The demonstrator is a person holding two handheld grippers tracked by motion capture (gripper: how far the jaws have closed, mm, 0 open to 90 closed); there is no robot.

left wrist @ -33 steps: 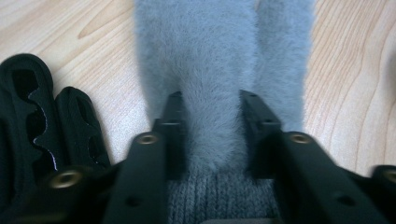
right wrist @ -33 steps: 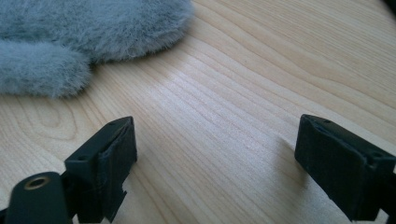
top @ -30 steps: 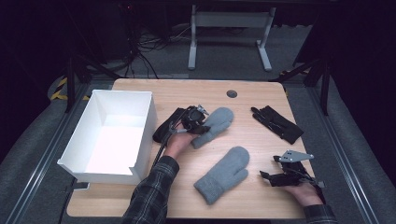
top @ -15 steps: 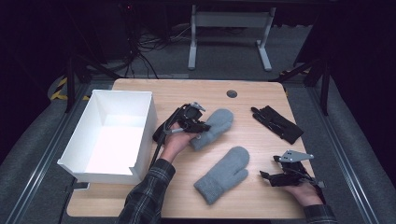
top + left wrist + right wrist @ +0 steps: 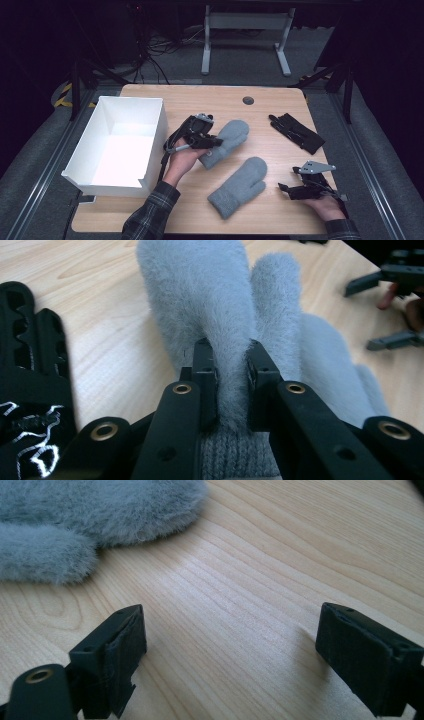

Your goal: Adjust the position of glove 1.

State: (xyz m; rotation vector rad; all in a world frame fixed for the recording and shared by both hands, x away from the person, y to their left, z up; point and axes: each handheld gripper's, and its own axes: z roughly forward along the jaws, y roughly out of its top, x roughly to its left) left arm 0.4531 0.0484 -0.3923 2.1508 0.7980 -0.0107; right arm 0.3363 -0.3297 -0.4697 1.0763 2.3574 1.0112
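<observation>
Where the fluffy grey mitten [image 5: 220, 305] narrows toward its ribbed knit cuff, the left gripper [image 5: 229, 371] has its black fingers [image 5: 205, 375] clenched on a pinched fold of the fleece, one on each side. This mitten lies on the pale wooden worktop [image 5: 220, 102], just right of the white open box [image 5: 150, 107]. The right gripper [image 5: 230, 655] rests near the front edge, fingers [image 5: 120, 645] spread wide over bare wood, a second grey mitten [image 5: 240, 186] nearby.

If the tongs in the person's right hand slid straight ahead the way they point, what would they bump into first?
Probably the fluffy grey mitten lying on the wooden table. The open right tongs point toward it over bare wood, though depth is hard to judge.
</observation>
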